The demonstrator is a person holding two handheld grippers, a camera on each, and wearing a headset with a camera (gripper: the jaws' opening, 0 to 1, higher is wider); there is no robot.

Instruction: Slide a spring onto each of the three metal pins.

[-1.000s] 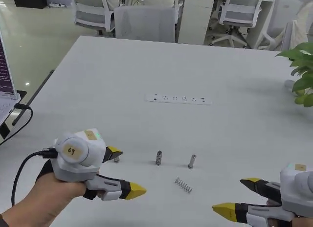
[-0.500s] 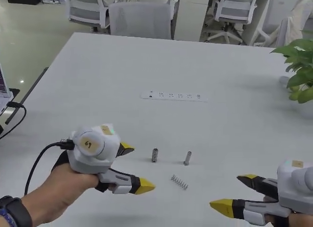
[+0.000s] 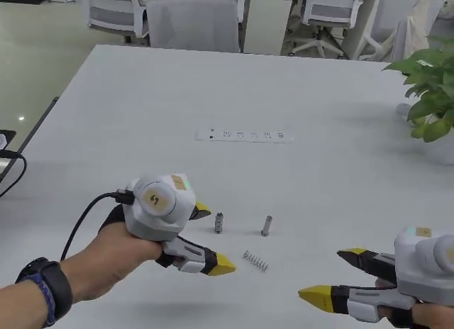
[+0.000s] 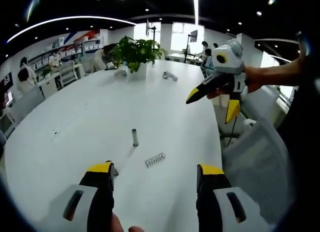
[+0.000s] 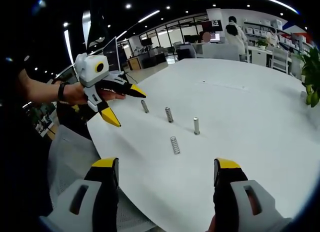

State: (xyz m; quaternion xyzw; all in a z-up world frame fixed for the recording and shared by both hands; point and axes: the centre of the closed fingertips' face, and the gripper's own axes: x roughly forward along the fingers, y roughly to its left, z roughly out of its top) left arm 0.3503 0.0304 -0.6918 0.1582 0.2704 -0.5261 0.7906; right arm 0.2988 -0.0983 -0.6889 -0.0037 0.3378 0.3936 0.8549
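Near table (image 5: 260, 107) edge, loose spring (image 5: 174, 144)

Three metal pins stand on the counter (image 5: 240, 107) in the right gripper view: the first pin (image 5: 145, 106), the second pin (image 5: 169, 114) and the third pin (image 5: 196, 125). Two springs can be counted with certainty: the fitted spring (image 3: 218, 222) coiled around the second pin, and the loose spring (image 5: 174, 144) lying flat. Whether the first pin carries a coil is too small to tell. There are two grippers, the left gripper (image 5: 127, 108) and the right gripper (image 3: 325, 274), each with two yellow-tipped jaws. The counter also bears one power strip (image 3: 245, 135) and one potted plant (image 3: 425, 95).
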